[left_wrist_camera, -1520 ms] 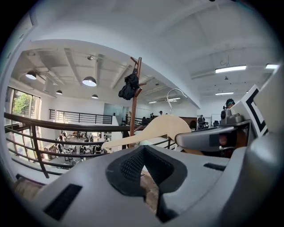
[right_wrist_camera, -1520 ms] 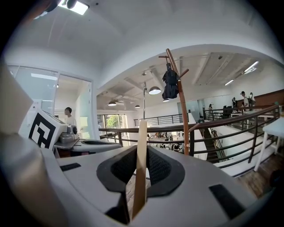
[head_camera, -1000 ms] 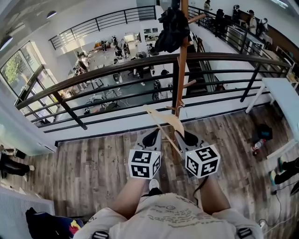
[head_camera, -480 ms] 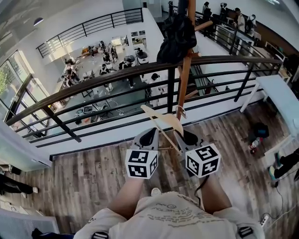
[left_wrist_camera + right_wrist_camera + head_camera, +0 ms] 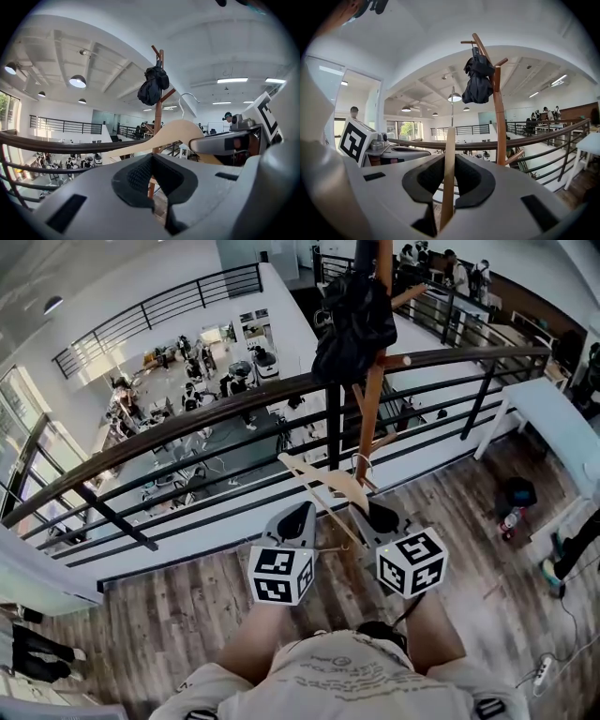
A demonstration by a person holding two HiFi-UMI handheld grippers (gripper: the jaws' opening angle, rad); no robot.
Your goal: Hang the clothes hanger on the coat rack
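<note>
A pale wooden clothes hanger with a metal hook is held edge-on by my right gripper, shut on its lower arm. The hook rises just short of the brown wooden coat rack, whose pole stands at the railing. A black garment hangs from its upper pegs. My left gripper rides beside the right one, a little left of the hanger, its pads together with nothing between them. The rack stands ahead and slightly right of the held hanger.
A dark curved metal railing runs across just ahead, with a drop to a lower floor beyond it. A white table stands at the right. A dark bag and a bottle lie on the wooden floor near it.
Both grippers and the hanger have moved forward toward the railing and coat rack, which now sit closer. The grip on the hanger is unchanged.
</note>
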